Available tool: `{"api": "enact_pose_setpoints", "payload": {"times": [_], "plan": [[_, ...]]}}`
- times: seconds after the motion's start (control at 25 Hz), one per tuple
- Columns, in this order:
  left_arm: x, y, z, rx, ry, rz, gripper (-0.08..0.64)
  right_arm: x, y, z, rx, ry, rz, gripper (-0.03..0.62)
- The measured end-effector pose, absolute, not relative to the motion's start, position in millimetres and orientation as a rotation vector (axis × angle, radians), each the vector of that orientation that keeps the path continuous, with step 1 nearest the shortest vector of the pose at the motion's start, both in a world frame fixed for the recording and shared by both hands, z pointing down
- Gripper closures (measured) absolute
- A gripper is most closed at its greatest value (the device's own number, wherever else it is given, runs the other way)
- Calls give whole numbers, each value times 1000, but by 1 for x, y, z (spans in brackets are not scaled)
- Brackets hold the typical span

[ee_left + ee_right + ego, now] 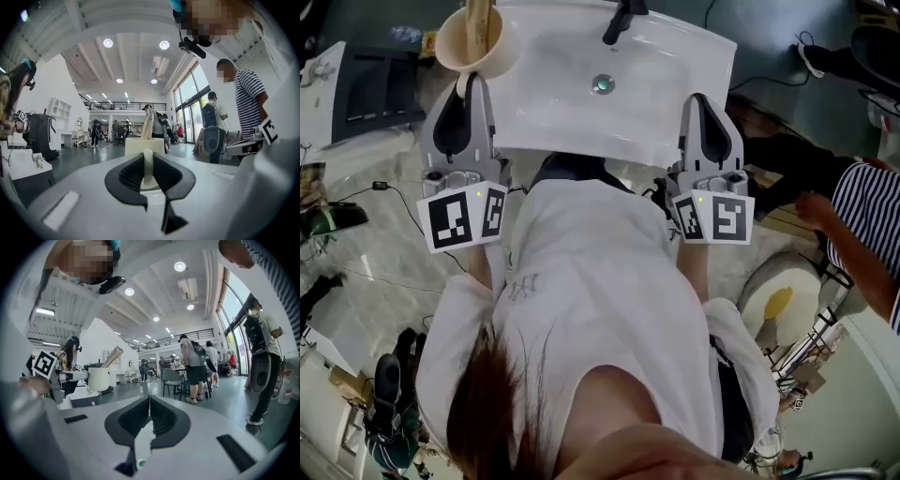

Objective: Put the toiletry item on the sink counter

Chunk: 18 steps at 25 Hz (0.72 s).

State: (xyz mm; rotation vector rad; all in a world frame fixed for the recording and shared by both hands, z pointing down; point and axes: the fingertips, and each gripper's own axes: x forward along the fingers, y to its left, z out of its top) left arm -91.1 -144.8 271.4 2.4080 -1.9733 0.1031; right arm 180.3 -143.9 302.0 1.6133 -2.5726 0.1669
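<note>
A cream cup [478, 42] with a tan tube [478, 21] standing in it hangs over the left corner of the white sink [675, 56]. My left gripper [469, 82] is shut on the cup's handle. In the left gripper view the handle [148, 164] runs upright between the jaws, with the cup [144, 144] just past them and the tube [148, 125] leaning out of it. My right gripper [705, 101] is over the sink's right edge, shut with nothing in it; its jaws meet at the tips [149, 400]. The right gripper view shows the cup [99, 378] off to the left.
A black faucet [623, 19] and the drain [602, 84] are at the sink's middle. A person in a striped shirt [862, 225] stands close on the right. A black appliance [375, 84] sits to the left, and cables [384, 187] run across the floor.
</note>
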Motion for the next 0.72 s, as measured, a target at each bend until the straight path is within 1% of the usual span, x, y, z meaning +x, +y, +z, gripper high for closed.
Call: {"api": "enact_pose_setpoints", "payload": {"times": [0.72], "plan": [[-108,-160,255,2505,-1943,65,514,163,-147,293,1693,-2545,141,581]]}}
